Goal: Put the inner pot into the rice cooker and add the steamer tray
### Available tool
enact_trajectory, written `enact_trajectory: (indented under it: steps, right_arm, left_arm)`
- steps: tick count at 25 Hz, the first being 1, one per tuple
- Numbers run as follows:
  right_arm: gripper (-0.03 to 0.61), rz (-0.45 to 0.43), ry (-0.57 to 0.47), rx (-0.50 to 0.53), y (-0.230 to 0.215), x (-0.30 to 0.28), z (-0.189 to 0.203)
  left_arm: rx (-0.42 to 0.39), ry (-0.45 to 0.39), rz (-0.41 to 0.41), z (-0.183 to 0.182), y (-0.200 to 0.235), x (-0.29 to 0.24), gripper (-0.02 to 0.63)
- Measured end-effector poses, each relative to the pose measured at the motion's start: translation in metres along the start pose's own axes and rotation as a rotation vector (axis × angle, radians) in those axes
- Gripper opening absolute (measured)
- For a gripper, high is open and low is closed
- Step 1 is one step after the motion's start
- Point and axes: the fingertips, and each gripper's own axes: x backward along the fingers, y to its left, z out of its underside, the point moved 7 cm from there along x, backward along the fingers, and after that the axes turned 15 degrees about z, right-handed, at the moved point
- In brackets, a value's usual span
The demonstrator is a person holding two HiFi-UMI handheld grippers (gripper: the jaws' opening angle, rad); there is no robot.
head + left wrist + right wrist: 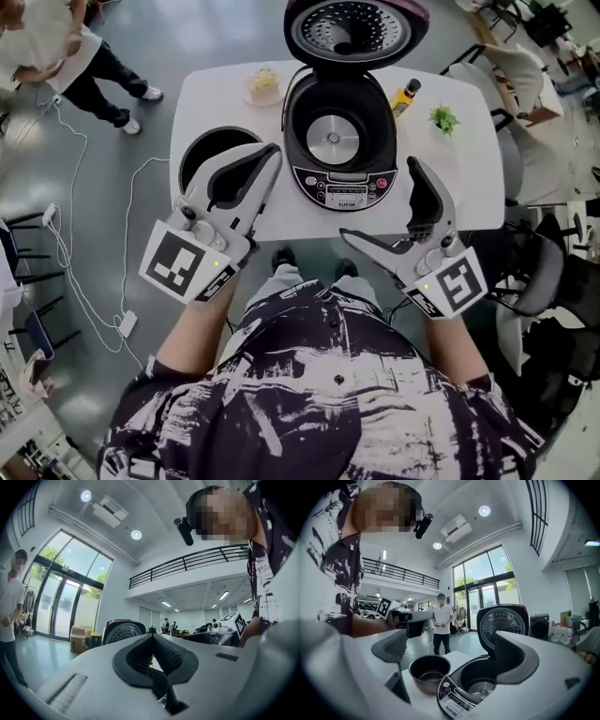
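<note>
Left gripper (267, 161) had its jaws pressed together on nothing, near the inner pot (202, 150). That was a dark, round, smooth-walled bowl on the white table (469, 178), just left of the rice cooker (342, 187). Right gripper (382, 204) was spread wide and empty. The cooker's domed lid (356, 28) stood raised above a shiny round heating plate (333, 139).

Head view steeply down over the table (473, 173); both gripper views low, level, sharing the rice cooker (342, 187).
</note>
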Motion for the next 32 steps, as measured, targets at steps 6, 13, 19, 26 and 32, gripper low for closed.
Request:
enact_trajectory:
  steps: [6, 13, 19, 26, 32]
  right_arm:
    - [0.541, 0.051, 0.005, 0.001, -0.015, -0.007, -0.003]
    - [0.541, -0.044, 0.004, 0.009, -0.015, -0.033, -0.009]
    - [0.541, -0.194, 0.014, 0.052, 0.018, -0.096, -0.026]
    - [0.541, -0.352, 0.097, 0.112, 0.069, -0.185, -0.025]
    - [0.541, -0.444, 0.248, 0.163, 0.104, -0.255, 0.023]
  left_arm:
    - [0.008, -0.006, 0.021, 0.0, 0.022, -0.014, 0.005]
    - [-0.004, -0.01, -0.048, -0.003, 0.025, -0.01, 0.005]
    - [-0.015, -0.031, -0.168, -0.007, 0.043, 0.037, 0.005]
    - [-0.005, -0.076, -0.3, -0.002, 0.057, 0.097, 0.005]
    - [0.014, -0.109, -0.381, 0.019, 0.065, 0.139, 0.005]
